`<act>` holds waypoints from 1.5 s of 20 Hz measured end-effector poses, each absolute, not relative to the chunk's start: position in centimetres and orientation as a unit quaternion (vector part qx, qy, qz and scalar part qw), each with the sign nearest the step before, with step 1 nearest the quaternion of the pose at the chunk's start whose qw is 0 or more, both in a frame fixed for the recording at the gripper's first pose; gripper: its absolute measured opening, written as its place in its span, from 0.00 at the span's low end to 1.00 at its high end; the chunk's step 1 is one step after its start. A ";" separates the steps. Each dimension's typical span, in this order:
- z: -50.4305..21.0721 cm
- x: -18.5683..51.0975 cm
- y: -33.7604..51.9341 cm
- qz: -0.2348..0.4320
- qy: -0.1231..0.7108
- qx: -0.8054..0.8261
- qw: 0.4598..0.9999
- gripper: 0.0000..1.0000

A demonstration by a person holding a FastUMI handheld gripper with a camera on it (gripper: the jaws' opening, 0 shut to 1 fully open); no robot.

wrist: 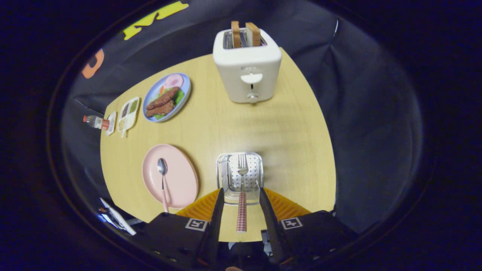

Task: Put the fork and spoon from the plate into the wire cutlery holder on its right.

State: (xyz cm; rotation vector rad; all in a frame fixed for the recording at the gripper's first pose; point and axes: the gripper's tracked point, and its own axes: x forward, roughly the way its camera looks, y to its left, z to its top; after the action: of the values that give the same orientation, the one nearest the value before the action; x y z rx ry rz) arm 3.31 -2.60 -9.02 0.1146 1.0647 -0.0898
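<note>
I look down on a wire cutlery holder [240, 177] on the wooden table, just ahead of my fingers. The fork [241, 188] has its tines down inside the holder, and its checked handle rises toward me between the fingers. My gripper [241, 194] is open, with a gap on each side of the handle, so neither finger presses on it. Left of the holder is a pink plate [182, 177]. The spoon [162, 178] lies on it, bowl away from me and checked handle reaching over the near rim.
A white toaster [246, 69] with two bread slices stands at the table's far side. A blue plate of food [167, 97], a small divided dish [128, 113] and a bottle [96, 122] sit far left. The table's edge runs close on the right.
</note>
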 end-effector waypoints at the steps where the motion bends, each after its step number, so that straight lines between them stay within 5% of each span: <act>1: -7.8 3.7 -2.2 -0.036 0.474 0.043 0.878 0.64; 3: -5.8 4.0 -0.6 -0.012 0.412 0.029 0.910 0.78; 11: -3.7 1.3 8.9 0.046 0.253 -0.025 0.966 0.88; 30: -18.2 0.1 20.0 0.042 0.281 -0.017 0.959 0.90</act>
State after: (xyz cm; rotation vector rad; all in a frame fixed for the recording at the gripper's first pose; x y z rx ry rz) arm 0.08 20.01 -18.17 -0.0351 0.5707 0.0849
